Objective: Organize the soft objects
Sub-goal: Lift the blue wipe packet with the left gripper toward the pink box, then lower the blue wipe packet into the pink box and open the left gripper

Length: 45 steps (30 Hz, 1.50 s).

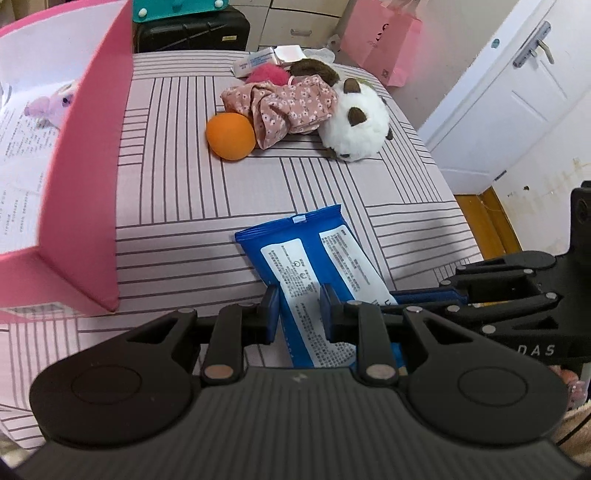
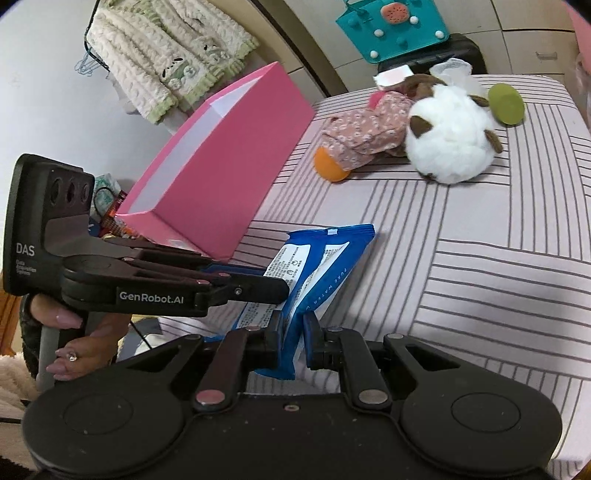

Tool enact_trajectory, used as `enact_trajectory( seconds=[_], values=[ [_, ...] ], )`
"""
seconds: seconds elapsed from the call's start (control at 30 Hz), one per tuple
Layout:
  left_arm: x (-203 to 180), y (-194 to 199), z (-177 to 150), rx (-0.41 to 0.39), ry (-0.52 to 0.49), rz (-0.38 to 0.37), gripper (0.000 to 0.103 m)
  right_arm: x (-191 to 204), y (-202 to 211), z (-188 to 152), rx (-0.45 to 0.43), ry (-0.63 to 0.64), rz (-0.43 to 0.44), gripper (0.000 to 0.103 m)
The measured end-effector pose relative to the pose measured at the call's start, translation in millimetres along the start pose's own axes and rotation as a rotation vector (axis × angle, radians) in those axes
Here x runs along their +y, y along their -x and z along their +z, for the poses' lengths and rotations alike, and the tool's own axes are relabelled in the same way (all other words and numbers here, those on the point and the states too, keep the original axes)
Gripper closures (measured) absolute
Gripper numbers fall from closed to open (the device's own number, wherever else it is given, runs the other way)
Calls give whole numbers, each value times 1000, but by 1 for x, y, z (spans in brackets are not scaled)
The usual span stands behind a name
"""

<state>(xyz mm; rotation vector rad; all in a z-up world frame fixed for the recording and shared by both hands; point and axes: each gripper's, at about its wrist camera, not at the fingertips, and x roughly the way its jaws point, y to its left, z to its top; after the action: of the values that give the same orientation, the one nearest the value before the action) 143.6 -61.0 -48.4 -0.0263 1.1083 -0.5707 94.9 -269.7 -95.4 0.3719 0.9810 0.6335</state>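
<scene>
Wet-wipes pack (image 1: 314,273), blue with white label panels, is gripped by both tools at once above the bed; the left gripper (image 1: 298,314) has its jaws clenched narrowly on the pack's near end, the blue pads pressing either side of the white label, and the right gripper (image 2: 293,341) is likewise clenched on the pack's lower edge, which crumples between its pads; in the right wrist view the left tool comes in from the left side, its fingers reaching the same pack, with a person's hand (image 2: 74,343) wrapped round its handle; the pack's far sealed end points out over the sheet, tilted upward. Just to the left stands a pink box (image 1: 85,206), open-topped with a white lining; printed papers and a small pale purple plush (image 1: 55,105) show inside it. Farther across the striped pink bedsheet (image 1: 177,206) lies a cluster: an orange ball (image 1: 231,136) touching a floral pink cloth (image 1: 284,107), which leans on a white plush toy with brown ears (image 1: 354,125); a green ball (image 2: 506,104) sits beside the plush. Beyond the bed are a black suitcase (image 1: 192,33), a teal bag (image 2: 395,29), a pink paper bag (image 1: 384,44) and a white door (image 1: 509,96); fluffy garments (image 2: 162,51) hang on the wall.
</scene>
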Motion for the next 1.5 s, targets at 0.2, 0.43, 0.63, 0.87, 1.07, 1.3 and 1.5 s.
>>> enact_trajectory(
  seconds=[0.2,0.43,0.63,0.87,1.07,1.3,1.5],
  values=[
    [-1,13,1,8,-15,1,81,13,5,1,7,7,13,87],
    [4,25,-3,16,1,-24,81,23,10,1,16,-9,34,87],
    [10,46,-13,9,11,-29,81,40,11,0,31,16,53,87],
    [17,71,-23,-5,43,-4,82,65,10,1,37,58,79,87],
    [23,106,-31,-57,40,18,82,93,13,8,31,114,109,87],
    [32,145,-30,-143,37,54,81,127,16,28,15,202,130,87],
    [41,173,-21,-267,20,106,81,153,14,52,-33,268,139,87]
  ],
)
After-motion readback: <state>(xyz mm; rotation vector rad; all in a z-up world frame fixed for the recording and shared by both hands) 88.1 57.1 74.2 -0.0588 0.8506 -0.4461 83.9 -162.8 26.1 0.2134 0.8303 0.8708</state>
